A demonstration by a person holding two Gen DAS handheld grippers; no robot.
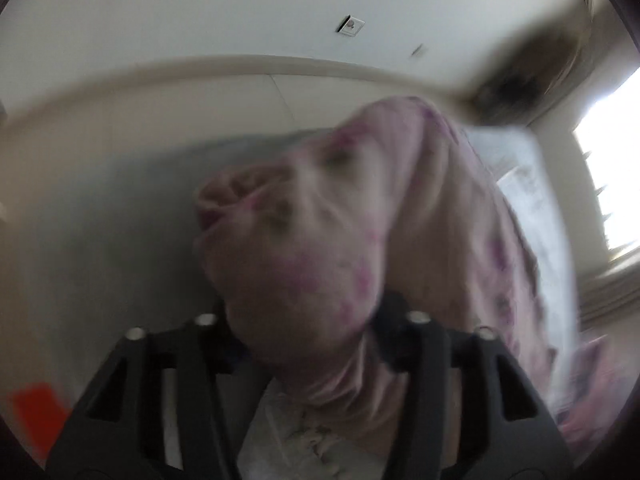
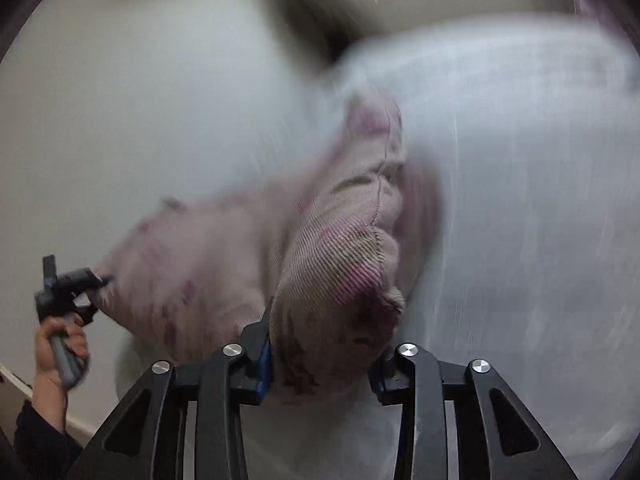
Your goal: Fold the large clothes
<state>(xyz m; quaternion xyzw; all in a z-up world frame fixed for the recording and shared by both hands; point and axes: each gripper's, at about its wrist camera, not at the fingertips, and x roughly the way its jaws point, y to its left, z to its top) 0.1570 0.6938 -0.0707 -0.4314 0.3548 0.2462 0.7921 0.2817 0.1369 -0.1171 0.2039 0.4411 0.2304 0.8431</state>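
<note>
Garment [image 2: 224,276]: pink floral, lifted, stretched between both tools (frames blurred). Left gripper [image 1: 308,344] and right gripper [image 2: 324,356]: each clenched on bunched cloth. Step: shaking out. Next: spread it flat on the near surface.

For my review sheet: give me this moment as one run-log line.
phase: lifting, spreading | garment: pink floral, airborne, bunched | left gripper: shut on garment | right gripper: shut on garment | image: motion-blurred
</note>
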